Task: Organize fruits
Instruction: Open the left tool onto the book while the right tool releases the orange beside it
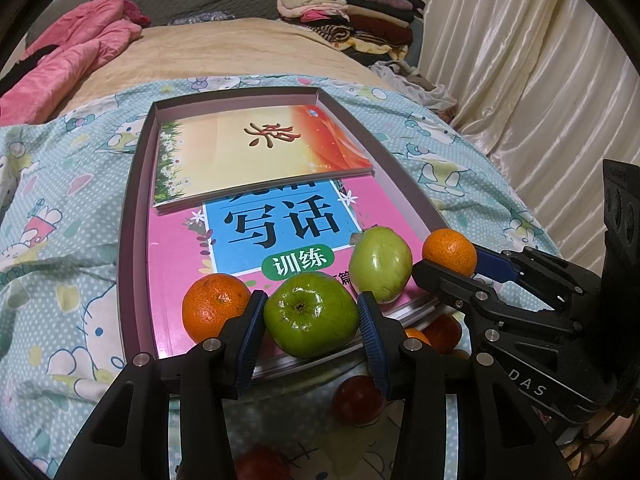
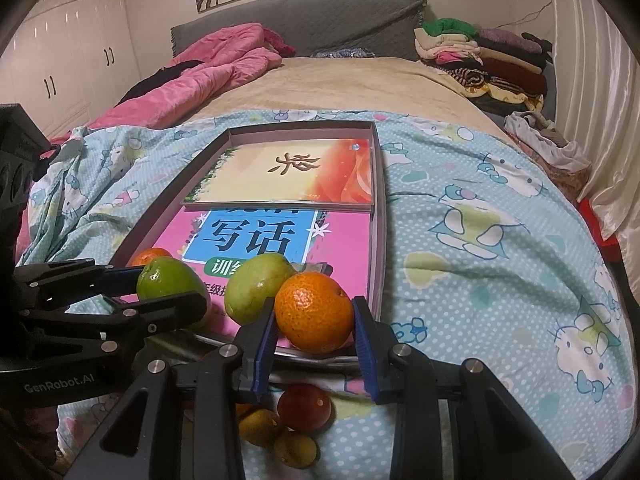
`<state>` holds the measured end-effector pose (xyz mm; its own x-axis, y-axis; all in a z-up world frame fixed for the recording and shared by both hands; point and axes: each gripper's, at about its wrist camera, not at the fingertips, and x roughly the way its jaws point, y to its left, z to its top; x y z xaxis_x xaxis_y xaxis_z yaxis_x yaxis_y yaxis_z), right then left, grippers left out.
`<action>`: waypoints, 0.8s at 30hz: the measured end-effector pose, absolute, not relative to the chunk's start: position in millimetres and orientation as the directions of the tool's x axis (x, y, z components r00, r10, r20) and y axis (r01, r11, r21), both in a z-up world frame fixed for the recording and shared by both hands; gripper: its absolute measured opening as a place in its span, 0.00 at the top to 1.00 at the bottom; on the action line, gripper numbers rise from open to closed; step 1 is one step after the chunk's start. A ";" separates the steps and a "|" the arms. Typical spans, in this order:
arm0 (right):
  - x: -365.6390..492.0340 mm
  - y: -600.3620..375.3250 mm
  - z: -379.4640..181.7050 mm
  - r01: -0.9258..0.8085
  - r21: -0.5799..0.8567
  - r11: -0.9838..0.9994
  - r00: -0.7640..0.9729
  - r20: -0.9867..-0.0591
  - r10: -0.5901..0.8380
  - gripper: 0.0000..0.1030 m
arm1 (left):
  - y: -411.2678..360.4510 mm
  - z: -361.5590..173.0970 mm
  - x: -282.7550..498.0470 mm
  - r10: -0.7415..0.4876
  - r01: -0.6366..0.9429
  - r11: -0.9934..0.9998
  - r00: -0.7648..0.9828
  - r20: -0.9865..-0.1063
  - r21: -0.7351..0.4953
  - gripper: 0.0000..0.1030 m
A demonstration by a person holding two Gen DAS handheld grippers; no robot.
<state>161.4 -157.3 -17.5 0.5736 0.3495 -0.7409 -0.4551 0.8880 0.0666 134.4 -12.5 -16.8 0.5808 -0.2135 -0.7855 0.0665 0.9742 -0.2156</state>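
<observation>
My left gripper (image 1: 312,336) is shut on a green apple (image 1: 310,316) at the near edge of a pink book (image 1: 180,248) that lies in a shallow dark tray (image 1: 132,220). An orange (image 1: 214,306) sits just left of the apple, and a paler green fruit (image 1: 380,264) sits to its right. My right gripper (image 2: 314,338) is shut on another orange (image 2: 314,312) at the tray's near right corner (image 2: 380,220). In the right wrist view the left gripper (image 2: 164,292) holds the apple (image 2: 168,284) beside the pale fruit (image 2: 256,288).
Loose on the patterned blue blanket (image 2: 480,280) below the tray lie a red fruit (image 2: 304,406) and two yellowish ones (image 2: 260,426). A second book (image 1: 260,160) covers the tray's far half. Pink bedding (image 2: 208,72), stacked clothes (image 2: 480,52) and a curtain (image 1: 520,60) lie beyond.
</observation>
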 end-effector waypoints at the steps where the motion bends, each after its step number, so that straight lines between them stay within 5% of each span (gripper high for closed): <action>1: 161.2 -157.6 -17.2 -0.455 0.069 0.888 0.574 -0.740 0.352 0.65 | -12.4 -17.0 134.6 -0.214 0.066 0.974 0.581 -0.785 -0.217 0.54; 24: 158.9 -166.7 -4.5 -0.436 0.107 0.893 0.611 -0.693 0.382 0.43 | -9.3 -8.0 130.5 -0.215 0.061 0.973 0.599 -0.771 -0.224 0.54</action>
<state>158.9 -166.7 -4.5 0.6112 0.3816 -0.6934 -0.4364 0.8933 0.1070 130.5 -9.3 -8.0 0.5995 -0.2151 -0.7709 0.0608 0.9727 -0.2241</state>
